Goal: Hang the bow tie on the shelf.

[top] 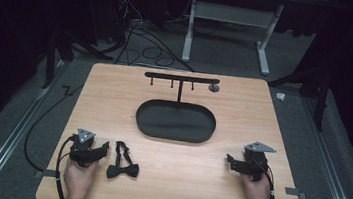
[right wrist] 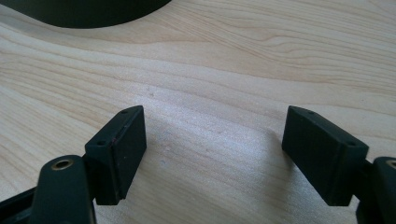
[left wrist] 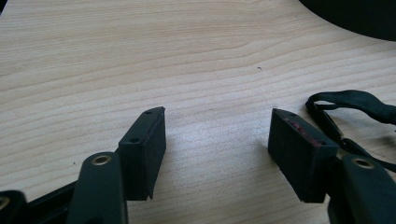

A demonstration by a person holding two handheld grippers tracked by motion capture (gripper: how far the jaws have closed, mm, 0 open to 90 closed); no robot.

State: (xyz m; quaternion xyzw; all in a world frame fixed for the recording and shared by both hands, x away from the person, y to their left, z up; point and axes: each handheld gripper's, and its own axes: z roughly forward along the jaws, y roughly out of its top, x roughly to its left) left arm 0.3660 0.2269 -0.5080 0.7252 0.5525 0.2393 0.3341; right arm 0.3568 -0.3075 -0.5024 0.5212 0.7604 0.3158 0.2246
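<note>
- Wooden table (top: pixel 116 80): bears every item listed below.
- Black oval tray (top: pixel 175 124) with T-shaped hanger stand (top: pixel 182 78): centre, far side.
- Left gripper (top: pixel 102 150): jaws spread wide, nothing between them, resting near the front edge.
- Right gripper (top: pixel 230 162): jaws likewise parted and empty.
- Black bow tie (top: pixel 122 169): flat, just beside the left gripper.

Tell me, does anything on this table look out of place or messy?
Only mildly. The black bow tie lies loose on the table beside the left gripper, strap sprawled, while the stand's hooks and its tray hold nothing. Nothing looks spilled or broken.
</note>
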